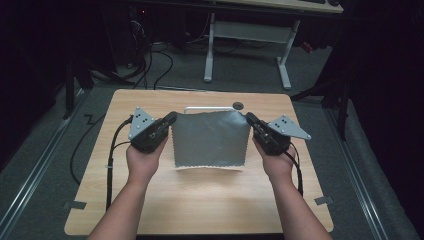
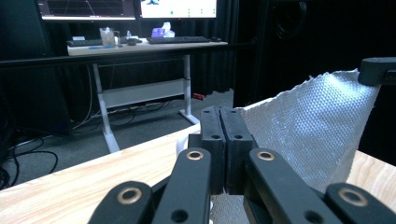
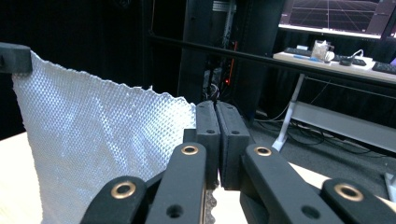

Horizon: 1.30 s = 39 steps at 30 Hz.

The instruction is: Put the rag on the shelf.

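A grey woven cloth (image 1: 210, 140) with a zigzag edge hangs spread between the two grippers, its lower edge near the wooden table (image 1: 200, 200). My left gripper (image 1: 172, 118) is shut on its top left corner, my right gripper (image 1: 248, 118) on its top right corner. In the left gripper view the jaws (image 2: 226, 119) are pressed together on the cloth (image 2: 308, 130), and the other gripper (image 2: 378, 70) pinches the far corner. In the right gripper view the jaws (image 3: 215, 114) clamp the cloth (image 3: 102, 135), with the other gripper (image 3: 14, 58) at its far corner.
A white flat object (image 1: 207, 108) lies on the table behind the cloth, with a small dark round thing (image 1: 238, 105) beside it. Beyond the table stands a desk (image 2: 140, 46) with monitors and a keyboard. Cables trail on the floor at the left.
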Each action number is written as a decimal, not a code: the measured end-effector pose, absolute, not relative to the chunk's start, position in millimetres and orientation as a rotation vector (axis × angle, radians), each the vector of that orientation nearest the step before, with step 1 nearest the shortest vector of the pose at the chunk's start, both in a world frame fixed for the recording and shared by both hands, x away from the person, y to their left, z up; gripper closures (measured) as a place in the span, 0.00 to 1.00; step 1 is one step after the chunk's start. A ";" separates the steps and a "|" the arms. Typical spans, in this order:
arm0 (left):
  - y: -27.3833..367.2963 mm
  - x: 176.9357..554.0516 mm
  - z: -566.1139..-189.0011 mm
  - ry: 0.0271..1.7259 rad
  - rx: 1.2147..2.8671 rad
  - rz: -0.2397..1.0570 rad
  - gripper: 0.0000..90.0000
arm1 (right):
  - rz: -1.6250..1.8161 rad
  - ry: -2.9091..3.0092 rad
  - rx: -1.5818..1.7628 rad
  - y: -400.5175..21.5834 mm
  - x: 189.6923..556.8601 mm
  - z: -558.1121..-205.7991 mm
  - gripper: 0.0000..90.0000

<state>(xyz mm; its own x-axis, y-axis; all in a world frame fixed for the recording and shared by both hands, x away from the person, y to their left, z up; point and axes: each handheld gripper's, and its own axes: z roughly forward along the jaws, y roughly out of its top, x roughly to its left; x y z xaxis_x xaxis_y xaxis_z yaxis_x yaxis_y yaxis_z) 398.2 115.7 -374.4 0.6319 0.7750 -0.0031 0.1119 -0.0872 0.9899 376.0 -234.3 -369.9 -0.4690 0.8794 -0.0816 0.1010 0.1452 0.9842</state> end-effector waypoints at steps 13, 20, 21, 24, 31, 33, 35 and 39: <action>118.3 437.7 -352.8 0.753 1.580 0.704 1.00 | 1.409 1.704 0.968 -232.9 405.1 -354.1 0.99; 111.6 476.3 -349.3 0.782 1.599 0.729 1.00 | 1.401 1.691 1.011 -234.4 439.9 -346.1 0.99; 110.9 481.9 -349.3 0.780 1.601 0.736 1.00 | 1.391 1.690 1.008 -234.1 444.6 -344.3 0.99; 108.9 494.3 -349.0 0.790 1.616 0.743 1.00 | 1.386 1.685 1.018 -234.0 459.4 -338.3 0.99; 105.5 521.1 -354.7 0.817 1.629 0.748 1.00 | 1.331 1.705 1.046 -232.0 489.9 -340.6 0.99; 104.7 528.5 -358.5 0.834 1.657 0.732 1.00 | 1.302 1.725 1.049 -231.8 498.8 -345.7 0.99; 103.6 534.8 -364.7 0.846 1.679 0.720 1.00 | 1.269 1.749 1.070 -231.3 509.6 -354.7 0.99; 103.0 545.5 -381.6 0.893 1.718 0.648 1.00 | 1.245 1.781 1.111 -231.3 518.1 -366.6 0.99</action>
